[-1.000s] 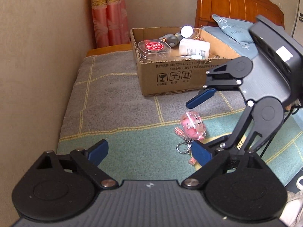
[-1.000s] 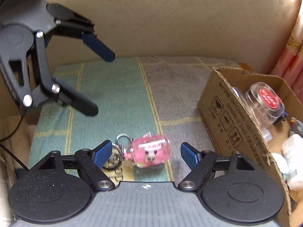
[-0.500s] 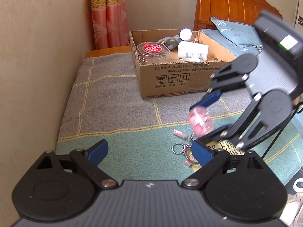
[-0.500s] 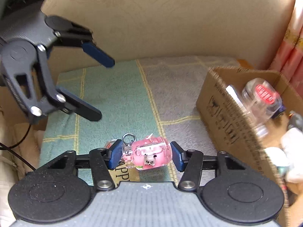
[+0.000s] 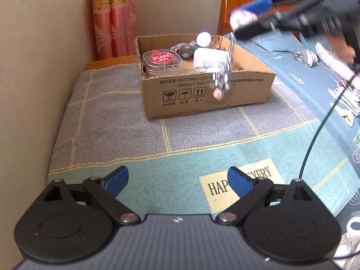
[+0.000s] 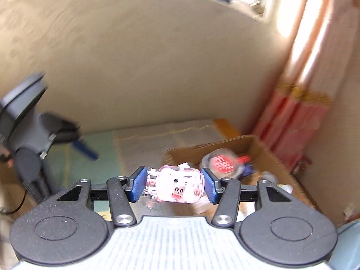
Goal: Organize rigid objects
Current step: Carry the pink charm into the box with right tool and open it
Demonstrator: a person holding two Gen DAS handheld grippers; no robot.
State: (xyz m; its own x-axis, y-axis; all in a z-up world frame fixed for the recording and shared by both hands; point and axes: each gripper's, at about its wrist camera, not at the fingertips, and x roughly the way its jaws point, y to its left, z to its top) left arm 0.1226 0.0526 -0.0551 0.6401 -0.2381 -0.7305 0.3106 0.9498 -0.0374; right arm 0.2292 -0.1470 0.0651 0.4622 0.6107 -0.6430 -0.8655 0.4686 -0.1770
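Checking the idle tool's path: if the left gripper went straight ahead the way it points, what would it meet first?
Probably the cardboard box: the open left gripper points across bare blanket at its printed front wall. Depth is uncertain.

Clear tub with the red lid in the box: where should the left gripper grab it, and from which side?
Straight down, probably, left gripper closing across the clear tub just under its red lid. It sits lid-up in the cardboard box's corner, walls blocking sideways entry.
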